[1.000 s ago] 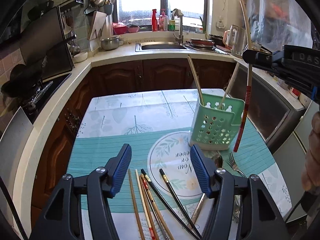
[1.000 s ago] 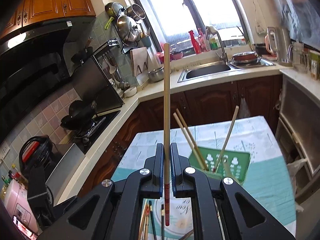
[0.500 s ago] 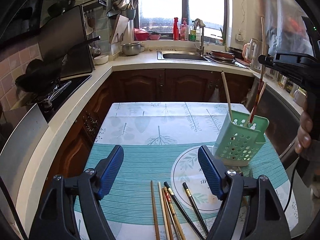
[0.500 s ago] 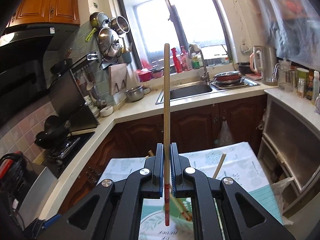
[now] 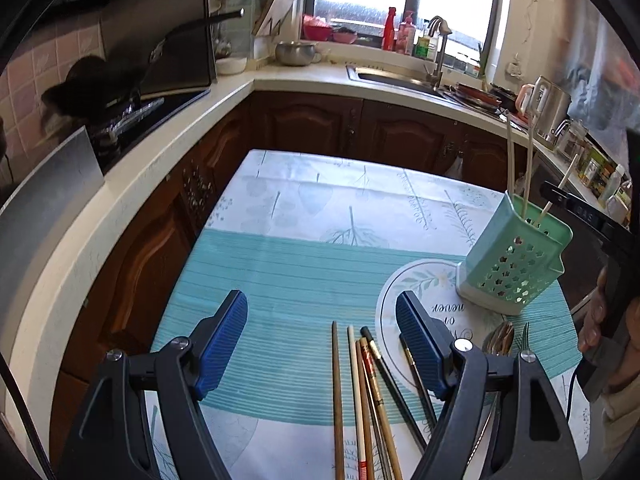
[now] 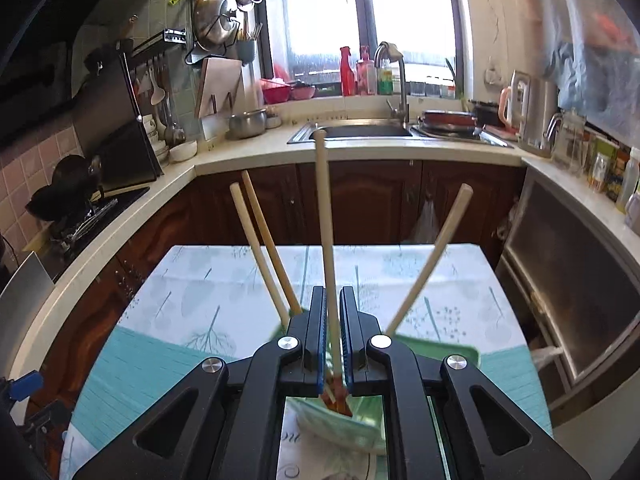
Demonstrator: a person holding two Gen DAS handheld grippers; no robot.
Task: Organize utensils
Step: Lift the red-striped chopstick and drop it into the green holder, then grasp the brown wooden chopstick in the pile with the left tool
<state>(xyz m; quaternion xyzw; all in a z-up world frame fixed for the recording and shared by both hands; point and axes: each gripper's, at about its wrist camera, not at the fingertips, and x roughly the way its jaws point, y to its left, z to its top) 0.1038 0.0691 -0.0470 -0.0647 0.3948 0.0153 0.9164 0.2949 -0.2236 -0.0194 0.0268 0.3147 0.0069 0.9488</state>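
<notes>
The left claw (image 5: 322,344) hangs spread and empty over loose chopsticks (image 5: 362,404) on the counter (image 5: 288,276). The right claw (image 6: 333,344) clamps one chopstick (image 6: 325,232), tip inside the green holder (image 5: 516,258); letting go crooked could tip it out.

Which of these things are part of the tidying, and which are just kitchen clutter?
Part of the job: loose chopsticks on the table; green holder; chopstick between the right gripper's jaws; spoon; fork.

Just lying about: metal pot; red bottle; kettle.
</notes>
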